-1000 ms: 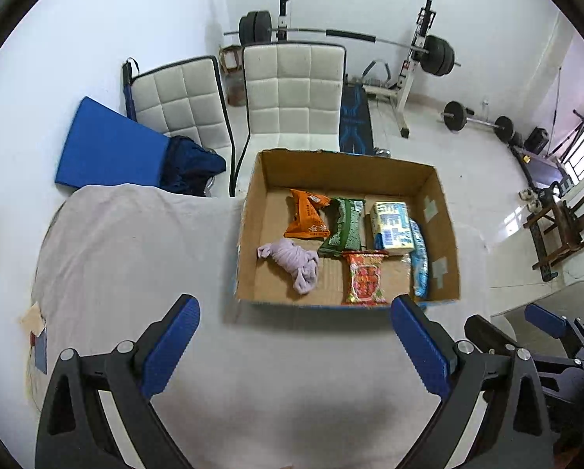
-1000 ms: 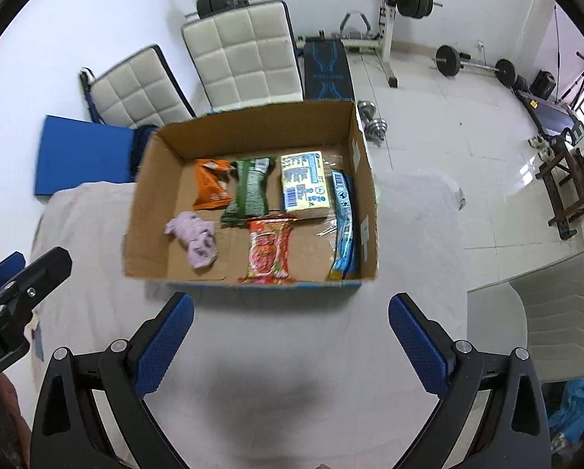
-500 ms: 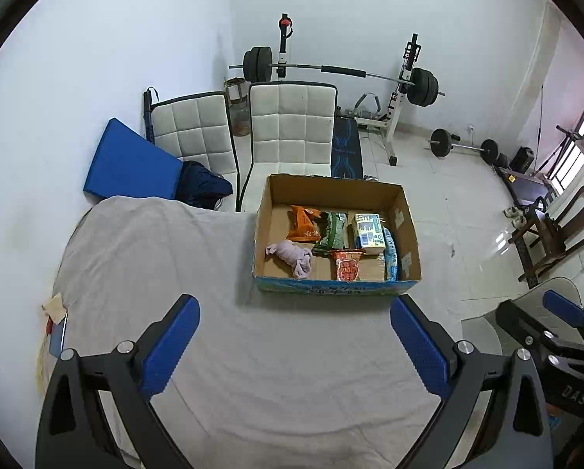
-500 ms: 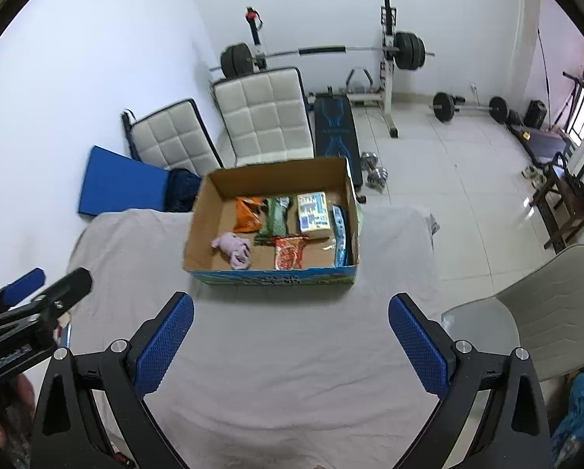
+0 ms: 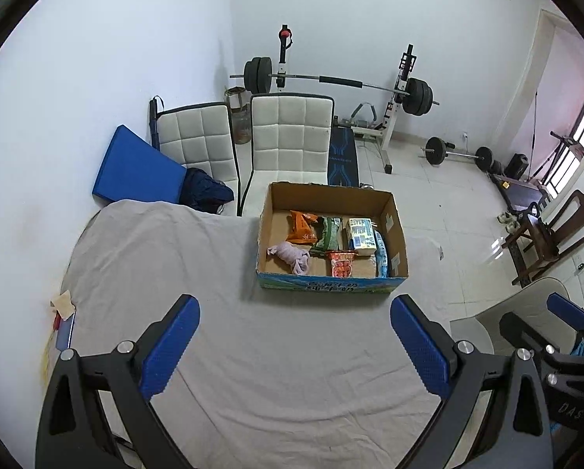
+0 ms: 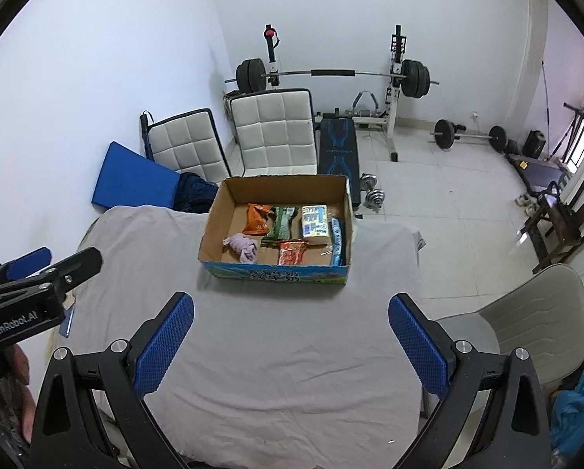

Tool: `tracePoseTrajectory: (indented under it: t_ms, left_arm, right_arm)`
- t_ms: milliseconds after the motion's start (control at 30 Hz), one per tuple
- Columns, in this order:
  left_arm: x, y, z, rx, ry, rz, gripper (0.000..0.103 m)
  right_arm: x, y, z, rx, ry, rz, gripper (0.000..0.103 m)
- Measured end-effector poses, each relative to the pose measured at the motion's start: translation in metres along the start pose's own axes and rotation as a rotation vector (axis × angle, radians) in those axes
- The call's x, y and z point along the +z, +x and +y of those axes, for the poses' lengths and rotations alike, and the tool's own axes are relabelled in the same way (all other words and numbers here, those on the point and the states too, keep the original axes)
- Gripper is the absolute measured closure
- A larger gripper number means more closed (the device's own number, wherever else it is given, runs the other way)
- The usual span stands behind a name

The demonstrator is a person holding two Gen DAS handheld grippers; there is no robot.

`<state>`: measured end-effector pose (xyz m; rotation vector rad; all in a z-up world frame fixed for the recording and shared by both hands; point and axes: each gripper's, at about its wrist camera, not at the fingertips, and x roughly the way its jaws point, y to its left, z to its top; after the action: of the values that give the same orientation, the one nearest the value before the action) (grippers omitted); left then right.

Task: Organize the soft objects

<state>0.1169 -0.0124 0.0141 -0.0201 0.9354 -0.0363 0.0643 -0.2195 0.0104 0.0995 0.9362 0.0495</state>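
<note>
Your left tool (image 5: 292, 342) hangs above the grey-sheeted bench (image 5: 221, 258) with its blue pads spread wide and nothing between them. Past the bench's far left corner a blue mat (image 5: 135, 168) leans on the wall, next to two white quilted chairs (image 5: 288, 140).

Toward the far edge of the bench, a little right of its middle, sits the open cardboard box (image 5: 331, 281), and every soft thing you can see lies inside it. At the left of the box floor is a bunched lilac cloth (image 5: 290, 256). Beside it come an orange packet (image 5: 301, 226), a green packet (image 5: 327, 230) and a red packet (image 5: 343, 264) near the front wall. A white and blue pack (image 5: 360, 232) and a blue packet (image 5: 382, 252) stand against the right wall.

Your right tool (image 6: 290, 338) is likewise released, pads wide apart over bare sheet, well short of the box. A beige chair (image 6: 542, 312) stands off the bench's right side.
</note>
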Motion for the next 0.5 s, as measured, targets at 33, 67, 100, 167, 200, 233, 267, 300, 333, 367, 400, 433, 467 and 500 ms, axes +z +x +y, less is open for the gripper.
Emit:
tracePoseTrajectory:
  t_ms: [33,67,100,167,200,233,267,300,333,367,400,433,467,500]
  left_arm:
    - [0.0,-0.001,0.0,0.003,0.0,-0.003,0.003]
    - [-0.001,-0.002,0.0,0.002,0.0,-0.005,0.003]
    - [-0.001,-0.002,0.0,0.003,0.001,-0.007,0.003]
    - [0.0,-0.003,-0.001,0.006,0.004,-0.008,0.003]
    - [0.0,-0.003,-0.001,0.006,0.003,-0.011,0.003]
    - [0.0,-0.004,-0.001,0.009,0.005,-0.014,0.003]
    - [0.0,-0.004,-0.001,0.011,0.007,-0.016,0.003]
    - [0.0,-0.005,0.0,0.013,0.008,-0.02,0.003]
    - [0.001,-0.005,0.0,0.016,0.008,-0.024,0.003]
    - [0.001,-0.006,0.0,0.018,0.01,-0.028,0.003]
    - [0.001,-0.007,0.001,0.02,0.01,-0.031,0.003]
    - [0.002,-0.008,0.001,0.022,0.011,-0.035,0.003]
    - [0.002,-0.008,0.001,0.023,0.011,-0.036,0.003]
    - [0.002,-0.008,0.001,0.021,0.011,-0.035,0.003]
  right_arm:
    - [0.001,-0.001,-0.001,-0.001,0.005,-0.006,0.001]
    - [0.002,-0.003,-0.002,-0.009,0.007,-0.013,0.001]
    - [0.003,-0.004,-0.003,-0.02,0.008,-0.022,0.001]
    - [0.006,-0.004,-0.006,-0.022,0.017,-0.028,0.001]
    - [0.008,-0.004,-0.007,-0.03,0.018,-0.031,0.001]
    - [0.01,-0.003,-0.008,-0.032,0.019,-0.032,0.001]
    - [0.011,-0.002,-0.009,-0.03,0.022,-0.033,0.001]
    - [0.012,-0.002,-0.009,-0.028,0.024,-0.035,0.001]
    - [0.014,-0.002,-0.01,-0.032,0.023,-0.037,0.001]
    - [0.015,-0.001,-0.01,-0.031,0.023,-0.039,0.001]
    - [0.016,-0.001,-0.01,-0.027,0.023,-0.04,0.001]
    - [0.017,-0.001,-0.009,-0.026,0.022,-0.042,0.001]
    - [0.018,-0.001,-0.008,-0.027,0.019,-0.045,0.001]
    - [0.018,-0.001,-0.008,-0.027,0.017,-0.047,0.001]
